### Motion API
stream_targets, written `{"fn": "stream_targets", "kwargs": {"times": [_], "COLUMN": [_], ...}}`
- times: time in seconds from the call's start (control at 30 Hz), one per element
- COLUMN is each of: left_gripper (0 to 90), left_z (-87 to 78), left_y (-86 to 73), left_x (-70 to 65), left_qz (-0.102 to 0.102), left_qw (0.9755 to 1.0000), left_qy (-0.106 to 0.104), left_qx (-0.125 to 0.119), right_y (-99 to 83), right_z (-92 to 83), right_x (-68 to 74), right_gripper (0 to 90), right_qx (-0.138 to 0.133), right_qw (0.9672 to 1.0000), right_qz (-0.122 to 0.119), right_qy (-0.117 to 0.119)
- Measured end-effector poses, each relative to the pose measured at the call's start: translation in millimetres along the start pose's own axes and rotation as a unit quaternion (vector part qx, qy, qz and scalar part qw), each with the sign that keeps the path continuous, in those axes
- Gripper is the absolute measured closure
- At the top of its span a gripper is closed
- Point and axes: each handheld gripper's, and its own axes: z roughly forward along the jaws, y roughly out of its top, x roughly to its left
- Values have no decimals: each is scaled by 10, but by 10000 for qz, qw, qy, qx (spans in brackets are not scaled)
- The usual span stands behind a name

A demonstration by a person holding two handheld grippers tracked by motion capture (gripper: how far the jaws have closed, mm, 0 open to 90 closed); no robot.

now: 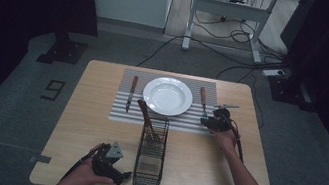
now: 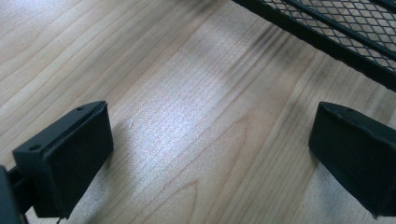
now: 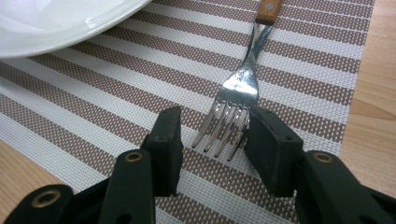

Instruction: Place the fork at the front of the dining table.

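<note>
A set table, with one gripper at the fork and the other beside the wire basket.

The white plate [image 1: 167, 95] sits mid-placemat [image 1: 121, 114]; a knife [image 1: 131, 92] lies left of it and the fork [image 3: 236, 100] right of it. The right gripper [image 3: 212, 140] has its jaws spread around the fork's tines, one jaw touching them. Nearer the person than the plate stands the basket [image 1: 150, 158] with a wooden-handled utensil [image 1: 146, 117] leaning in it. The left gripper [image 2: 210, 154], just left of the basket, rests spread wide over bare table [image 2: 177, 93].
</note>
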Motion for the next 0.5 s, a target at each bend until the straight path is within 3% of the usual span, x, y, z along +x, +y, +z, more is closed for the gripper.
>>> {"fn": "stream_targets", "kwargs": {"times": [0.4, 0.5], "left_gripper": [0, 0], "left_z": [0, 0], "left_y": [0, 0], "left_x": [0, 0], "left_qz": [1, 2], "left_qw": [10000, 10000], "left_qy": [-1, 1], "left_qx": [0, 1], "right_y": [-4, 2], "right_z": [0, -24], "right_x": [11, -11], "right_gripper": [527, 509], "right_qx": [1, -79], "right_qw": [10000, 9998], "right_qz": [-9, 96], "right_qy": [26, 170]}}
